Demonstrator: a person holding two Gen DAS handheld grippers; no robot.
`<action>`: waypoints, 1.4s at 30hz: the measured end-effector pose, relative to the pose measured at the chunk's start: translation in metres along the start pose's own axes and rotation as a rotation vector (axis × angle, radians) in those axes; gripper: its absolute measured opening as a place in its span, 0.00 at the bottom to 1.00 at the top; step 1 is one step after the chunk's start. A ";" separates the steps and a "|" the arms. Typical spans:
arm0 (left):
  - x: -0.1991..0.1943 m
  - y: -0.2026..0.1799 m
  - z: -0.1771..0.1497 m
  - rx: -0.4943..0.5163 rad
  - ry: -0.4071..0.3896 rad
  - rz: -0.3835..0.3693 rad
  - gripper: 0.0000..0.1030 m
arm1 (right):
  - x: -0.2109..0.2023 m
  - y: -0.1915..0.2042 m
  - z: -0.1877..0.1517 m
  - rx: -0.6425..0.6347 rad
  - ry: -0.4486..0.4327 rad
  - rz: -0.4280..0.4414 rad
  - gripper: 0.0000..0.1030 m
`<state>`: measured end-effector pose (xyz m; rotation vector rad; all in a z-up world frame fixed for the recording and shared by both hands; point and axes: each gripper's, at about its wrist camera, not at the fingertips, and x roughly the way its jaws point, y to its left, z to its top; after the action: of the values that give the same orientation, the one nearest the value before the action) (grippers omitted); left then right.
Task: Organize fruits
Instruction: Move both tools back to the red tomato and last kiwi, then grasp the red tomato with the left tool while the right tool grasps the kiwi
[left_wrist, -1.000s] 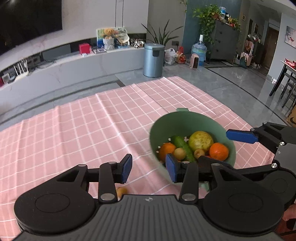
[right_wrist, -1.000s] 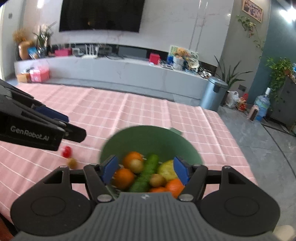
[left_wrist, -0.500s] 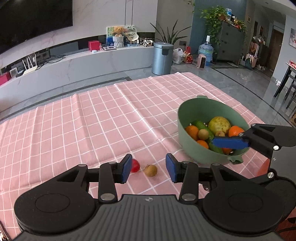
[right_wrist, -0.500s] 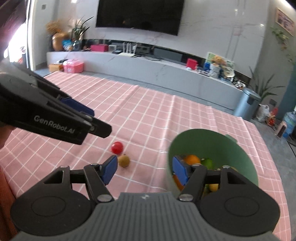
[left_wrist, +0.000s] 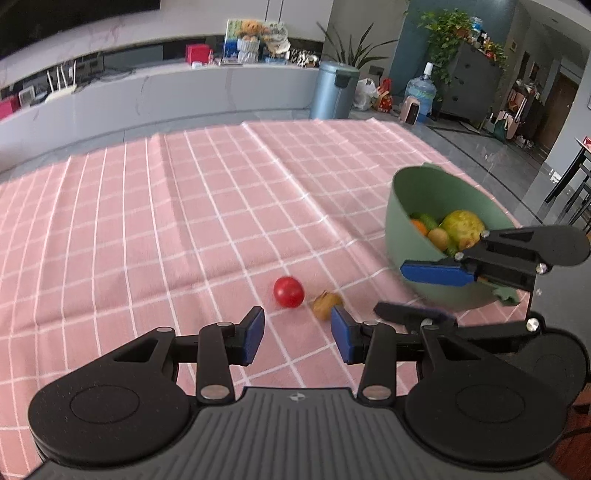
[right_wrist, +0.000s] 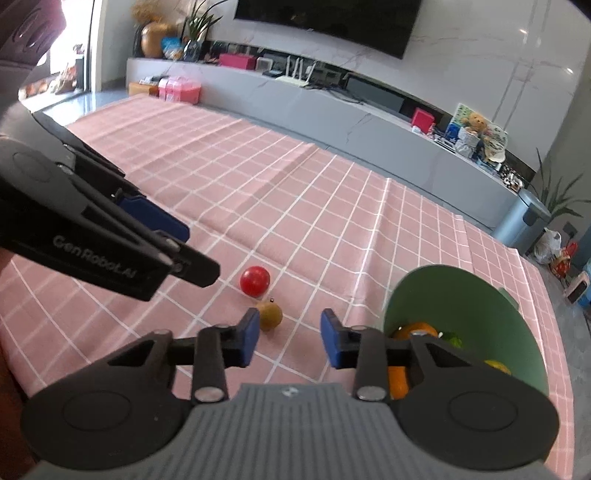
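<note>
A small red fruit (left_wrist: 288, 291) and a small brown fruit (left_wrist: 326, 305) lie side by side on the pink checked cloth (left_wrist: 184, 221). A green bowl (left_wrist: 402, 229) to their right holds oranges, a cucumber, a large yellow-green fruit and small brown ones. My left gripper (left_wrist: 297, 335) is open and empty, just short of the two loose fruits. My right gripper (right_wrist: 288, 338) is open and empty beside the bowl's (right_wrist: 480, 314) left wall, the brown fruit (right_wrist: 270, 315) at its left finger and the red fruit (right_wrist: 254, 280) beyond. Each gripper shows in the other's view.
The cloth's right edge runs just past the bowl, with grey floor beyond. A long grey counter (right_wrist: 332, 110) with clutter stands behind the table, and a blue-grey bin (left_wrist: 338, 89) stands on the floor.
Both grippers have pulled back and swung left, away from the bowl. The two loose fruits have come into view ahead of the fingers, and the bowl now sits to the right.
</note>
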<state>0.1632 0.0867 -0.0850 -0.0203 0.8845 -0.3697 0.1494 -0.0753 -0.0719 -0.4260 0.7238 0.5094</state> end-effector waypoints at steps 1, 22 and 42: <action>0.003 0.002 -0.001 -0.006 0.008 0.003 0.48 | 0.003 0.000 0.000 -0.014 0.005 0.000 0.28; 0.039 0.016 0.002 -0.034 0.051 -0.011 0.47 | 0.061 0.005 0.000 -0.010 0.063 0.091 0.25; 0.069 0.009 0.011 -0.075 0.059 0.000 0.41 | 0.065 0.009 -0.002 -0.048 0.034 -0.017 0.19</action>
<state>0.2144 0.0711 -0.1314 -0.0786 0.9566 -0.3387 0.1848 -0.0505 -0.1218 -0.4859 0.7408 0.5051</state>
